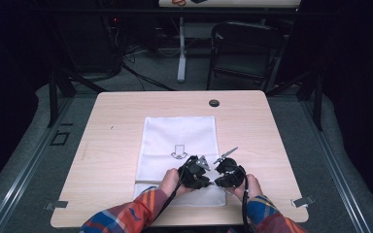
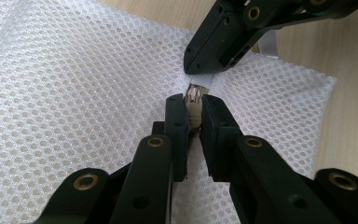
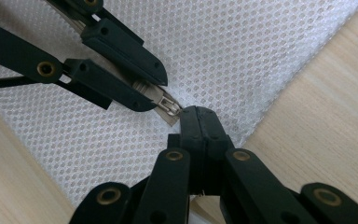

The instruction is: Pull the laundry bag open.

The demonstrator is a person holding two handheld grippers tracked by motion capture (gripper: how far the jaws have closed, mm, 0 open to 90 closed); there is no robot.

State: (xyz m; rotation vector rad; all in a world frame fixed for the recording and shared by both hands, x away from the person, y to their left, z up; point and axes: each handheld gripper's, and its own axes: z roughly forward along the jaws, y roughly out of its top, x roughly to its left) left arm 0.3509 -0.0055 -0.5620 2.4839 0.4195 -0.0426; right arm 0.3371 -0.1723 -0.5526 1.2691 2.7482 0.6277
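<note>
A white mesh bag (image 1: 179, 136) with a small black printed mark lies flat on the wooden table (image 1: 116, 145). At its near edge both grippers meet tip to tip. My left gripper (image 2: 194, 100) is shut on the bag's metal zipper pull (image 2: 195, 111), which stands between its pads. Directly opposite, my right gripper (image 3: 199, 113) is shut, pinching the bag's white edge strip (image 2: 207, 79) just beyond the pull. In the right gripper view the left gripper (image 3: 157, 92) comes in from the upper left with the zipper pull (image 3: 170, 106) sticking out of it. A person's hands in plaid sleeves hold both.
A black round cap (image 1: 214, 103) sits in the table near its far edge. Metal clips (image 1: 56, 205) (image 1: 302, 201) stick out at the front corners. Beyond the table stand a black chair (image 1: 245, 48) and a white table leg (image 1: 181, 53).
</note>
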